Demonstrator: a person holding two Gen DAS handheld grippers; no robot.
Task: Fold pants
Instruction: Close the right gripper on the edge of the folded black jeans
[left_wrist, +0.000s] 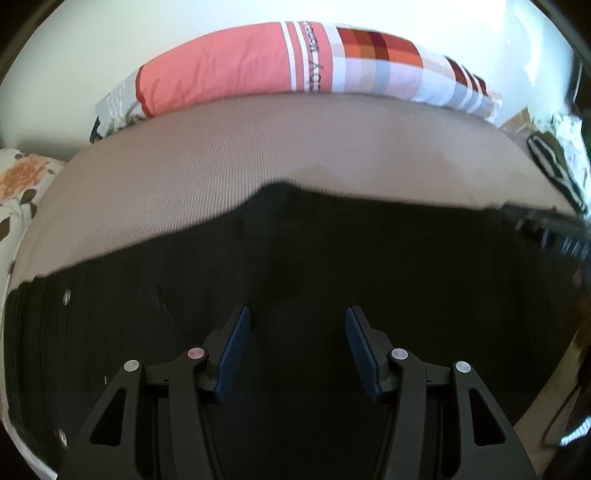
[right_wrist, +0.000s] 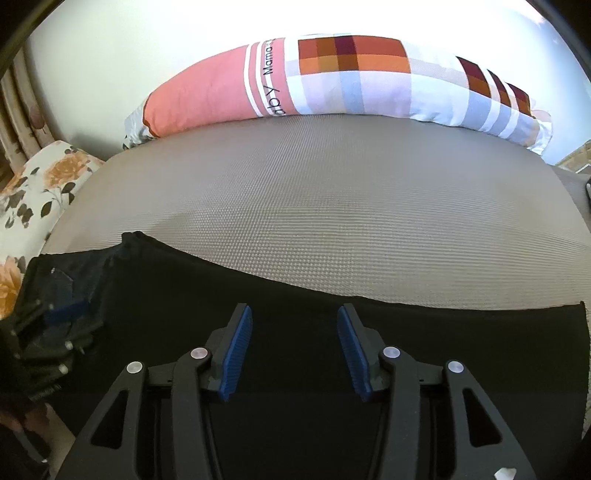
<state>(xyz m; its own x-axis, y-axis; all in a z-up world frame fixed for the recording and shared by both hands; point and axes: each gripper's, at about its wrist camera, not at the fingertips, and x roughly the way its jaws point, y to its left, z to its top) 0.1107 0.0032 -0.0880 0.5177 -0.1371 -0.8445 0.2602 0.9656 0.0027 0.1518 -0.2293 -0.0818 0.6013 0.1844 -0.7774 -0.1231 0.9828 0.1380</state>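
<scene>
A grey textured mat on a bed forms the work surface, lit brightly from beyond. Nearest the cameras, black pants are spread flat on the mat's near part, directly under both tools. The right gripper is held above the cloth with its blue pads spread and nothing between them. The left gripper is likewise spread and empty, over the part with metal studs. The long axis of the pants runs left to right across both views, so an end lies near each gripper. Farther off, a patchwork pillow is seen against the wall, and a floral cushion at left.
</scene>
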